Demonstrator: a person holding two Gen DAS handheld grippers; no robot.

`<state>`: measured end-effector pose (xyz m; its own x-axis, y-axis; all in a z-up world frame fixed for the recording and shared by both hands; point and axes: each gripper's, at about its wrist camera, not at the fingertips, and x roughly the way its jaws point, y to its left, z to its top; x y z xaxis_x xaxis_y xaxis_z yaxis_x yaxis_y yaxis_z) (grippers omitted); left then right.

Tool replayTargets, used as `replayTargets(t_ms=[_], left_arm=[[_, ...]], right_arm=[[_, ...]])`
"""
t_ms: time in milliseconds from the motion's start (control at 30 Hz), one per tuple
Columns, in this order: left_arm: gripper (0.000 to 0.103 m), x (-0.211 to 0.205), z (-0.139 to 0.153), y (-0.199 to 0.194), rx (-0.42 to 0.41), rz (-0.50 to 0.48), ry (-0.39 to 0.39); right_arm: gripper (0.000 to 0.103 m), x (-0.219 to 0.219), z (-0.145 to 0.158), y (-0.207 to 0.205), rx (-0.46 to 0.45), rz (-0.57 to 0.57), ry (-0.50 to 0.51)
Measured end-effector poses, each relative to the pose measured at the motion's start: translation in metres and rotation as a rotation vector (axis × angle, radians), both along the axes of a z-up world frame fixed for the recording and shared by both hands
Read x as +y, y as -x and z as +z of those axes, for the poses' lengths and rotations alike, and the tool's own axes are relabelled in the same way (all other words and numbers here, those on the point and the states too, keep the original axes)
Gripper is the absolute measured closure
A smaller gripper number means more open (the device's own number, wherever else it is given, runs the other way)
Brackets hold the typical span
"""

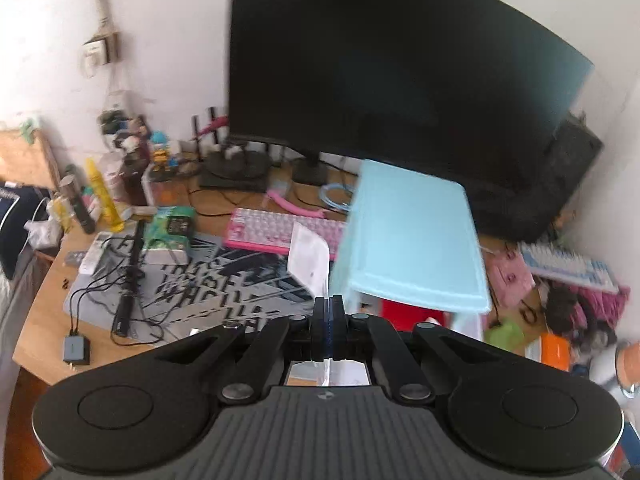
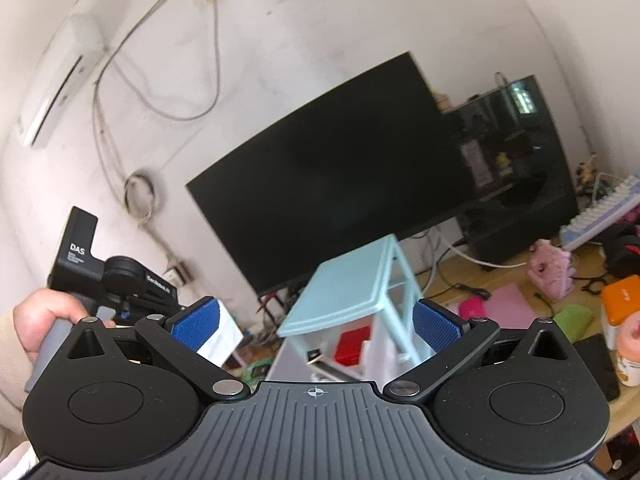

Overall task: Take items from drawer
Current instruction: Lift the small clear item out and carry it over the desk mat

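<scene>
A small light-blue drawer unit (image 1: 412, 240) stands on the desk in front of the monitor; it also shows in the right wrist view (image 2: 348, 292). A red item (image 2: 352, 344) sits in its upper drawer. My left gripper (image 1: 328, 320) is shut on a white paper slip (image 1: 310, 262) and holds it up just left of the unit. The paper shows in the right wrist view (image 2: 222, 338). My right gripper (image 2: 316, 324) is open and empty, its blue pads (image 2: 436, 330) spread wide, facing the unit's front from a short distance.
A large black monitor (image 1: 380, 72) fills the back. A pink keyboard (image 1: 276, 228), a printed desk mat (image 1: 192, 284), cables, a charger (image 1: 76, 350), bottles and figurines crowd the left. Pink items, a blue keyboard (image 1: 568, 266) and an orange box (image 2: 622, 300) lie right.
</scene>
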<state>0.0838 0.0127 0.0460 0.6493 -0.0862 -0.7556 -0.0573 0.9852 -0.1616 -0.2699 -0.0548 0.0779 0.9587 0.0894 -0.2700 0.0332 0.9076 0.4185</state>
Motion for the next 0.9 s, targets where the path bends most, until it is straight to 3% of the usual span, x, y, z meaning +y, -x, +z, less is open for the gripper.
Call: replayTargets(t_ms=[200, 400, 500, 633, 900], left_arm=[[0.101, 0.04, -0.033, -0.007, -0.01, 0.09, 0.009], [0.101, 0.071, -0.124, -0.037, 0.096, 0.181, 0.009], [0.101, 0.077, -0.155, -0.044, 0.142, 0.196, 0.008], [0.101, 0.078, -0.164, -0.042, 0.151, 0.192, 0.009], [0.101, 0.072, -0.156, -0.032, 0.095, 0.144, -0.055]], right_arm=[[0.0, 0.03, 0.0, -0.019, 0.03, 0.065, 0.041], [0.0, 0.06, -0.001, -0.036, 0.067, 0.105, 0.094], [0.0, 0.073, 0.0, -0.044, 0.085, 0.119, 0.119], [0.0, 0.09, 0.0, -0.047, 0.101, 0.114, 0.138], [0.0, 0.097, 0.001, -0.049, 0.122, 0.098, 0.157]])
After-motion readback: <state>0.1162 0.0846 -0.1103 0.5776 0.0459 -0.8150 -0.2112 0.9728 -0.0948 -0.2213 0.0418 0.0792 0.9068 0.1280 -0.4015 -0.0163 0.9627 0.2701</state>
